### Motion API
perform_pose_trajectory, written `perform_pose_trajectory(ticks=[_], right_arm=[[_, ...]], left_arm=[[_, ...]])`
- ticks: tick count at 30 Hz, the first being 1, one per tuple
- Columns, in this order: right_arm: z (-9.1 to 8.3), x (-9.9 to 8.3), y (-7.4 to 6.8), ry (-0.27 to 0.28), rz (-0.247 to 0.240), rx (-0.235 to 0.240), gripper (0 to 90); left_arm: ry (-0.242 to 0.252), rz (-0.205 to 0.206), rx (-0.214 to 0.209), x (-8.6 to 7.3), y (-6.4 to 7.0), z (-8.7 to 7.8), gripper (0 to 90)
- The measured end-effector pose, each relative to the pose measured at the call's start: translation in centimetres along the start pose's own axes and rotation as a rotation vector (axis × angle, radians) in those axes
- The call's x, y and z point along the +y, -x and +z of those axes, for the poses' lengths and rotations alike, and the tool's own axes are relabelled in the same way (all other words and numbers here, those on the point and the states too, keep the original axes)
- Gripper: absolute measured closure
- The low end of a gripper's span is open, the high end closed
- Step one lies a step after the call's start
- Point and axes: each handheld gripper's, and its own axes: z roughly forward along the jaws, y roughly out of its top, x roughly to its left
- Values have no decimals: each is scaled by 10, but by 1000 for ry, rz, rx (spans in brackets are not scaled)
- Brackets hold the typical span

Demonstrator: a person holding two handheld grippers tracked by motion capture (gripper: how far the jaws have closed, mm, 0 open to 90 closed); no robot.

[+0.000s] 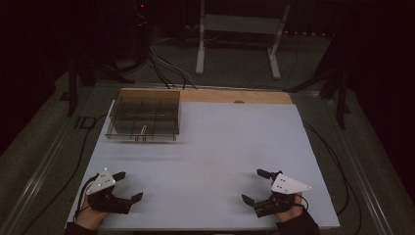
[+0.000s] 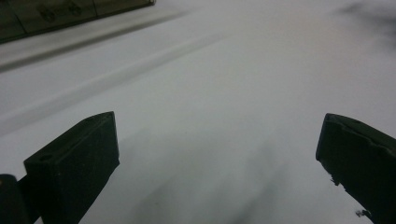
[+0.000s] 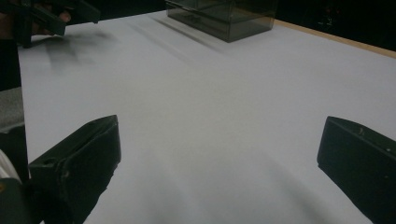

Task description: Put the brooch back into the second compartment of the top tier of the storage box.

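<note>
— So, what is nearest to us?

— Nearest are the two hands at the front edge of the tabletop (image 1: 220, 147). The left claw (image 1: 131, 186) has its jaws spread wide with nothing between them, and the right claw (image 1: 255, 185) is the same, wide apart and holding nothing. Both are low over the white surface, well apart from each other.

— And farther away?

— The middle of the tabletop is bare. Then, at the far left corner, stands a clear box with compartments (image 1: 144, 116). In the high view I think I see a small pale thing inside near its front wall, but it is too small to say what it is. The left gripper view catches the box corner (image 2: 56, 14) at the top left edge, and in the right gripper view the box (image 3: 224, 16) is far ahead.

— Which hand should go to it?

— In my judgement the left one, because it is on the same side. It should travel forward with the jaws kept wide, come down from above over one compartment, and avoid pushing the thin walls, since such a light box may slide. The right claw can wait, or steady the box at its side.
</note>
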Motion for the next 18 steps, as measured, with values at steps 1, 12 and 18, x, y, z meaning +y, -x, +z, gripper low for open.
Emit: perform_pose_trajectory(ticks=[1,12,18], right_arm=[[0,0,0,-1,1,1,0],[0,0,0,-3,-1,4,0],[0,0,0,-6,-6,5,0]], left_arm=[[0,0,-1,0,0,0,5],[-9,9,-8,1,4,2,5],[-16,5,-18,1,3,2,5]])
